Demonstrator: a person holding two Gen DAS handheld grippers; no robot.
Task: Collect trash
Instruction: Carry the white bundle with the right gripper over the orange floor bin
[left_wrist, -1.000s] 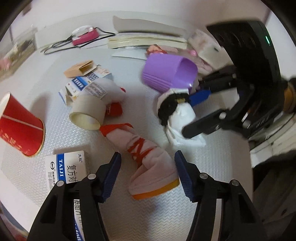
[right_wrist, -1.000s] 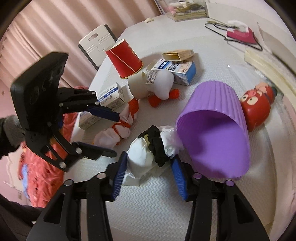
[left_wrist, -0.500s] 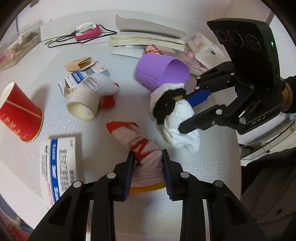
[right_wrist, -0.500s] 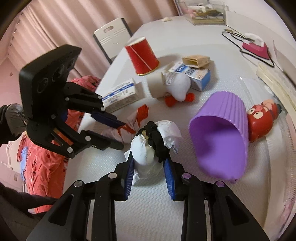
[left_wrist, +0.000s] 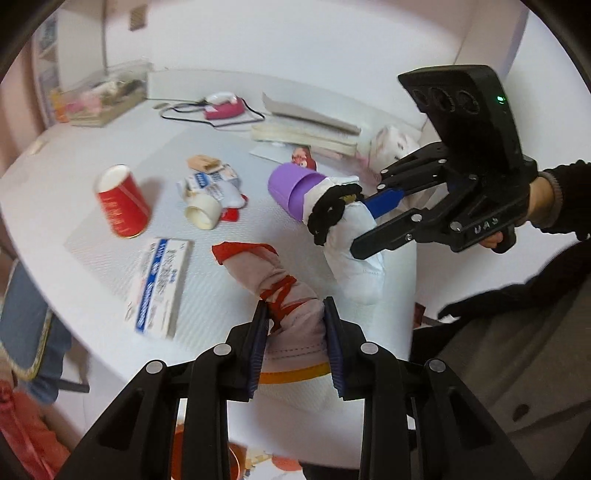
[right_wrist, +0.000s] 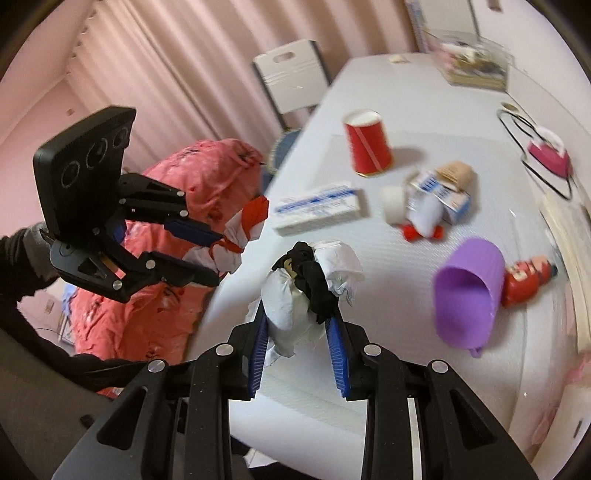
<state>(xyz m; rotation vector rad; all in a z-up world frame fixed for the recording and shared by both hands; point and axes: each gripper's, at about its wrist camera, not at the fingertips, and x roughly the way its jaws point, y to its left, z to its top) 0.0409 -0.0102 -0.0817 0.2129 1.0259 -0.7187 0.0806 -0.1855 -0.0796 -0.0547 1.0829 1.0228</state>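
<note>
My left gripper (left_wrist: 295, 325) is shut on a pink bundle tied with red string (left_wrist: 291, 295) and holds it above the white table's (left_wrist: 110, 147) near edge; the bundle also shows in the right wrist view (right_wrist: 240, 232). My right gripper (right_wrist: 299, 325) is shut on a white bundle tied with a black band (right_wrist: 303, 291), lifted off the table; it shows in the left wrist view (left_wrist: 347, 243) between the right gripper's fingers (left_wrist: 380, 240).
On the table lie a red paper cup (left_wrist: 122, 203), a blue-and-white box (left_wrist: 159, 288), a purple cup on its side (left_wrist: 291, 188), a white roll with small cartons (left_wrist: 210, 199), a red toy (right_wrist: 524, 277), books (left_wrist: 306, 129). A pink-red cloth heap (right_wrist: 162, 258) sits beside the table.
Both grippers closed on their bundles and lifted them up and back from the table. The two grippers now hang near the table's edge.
</note>
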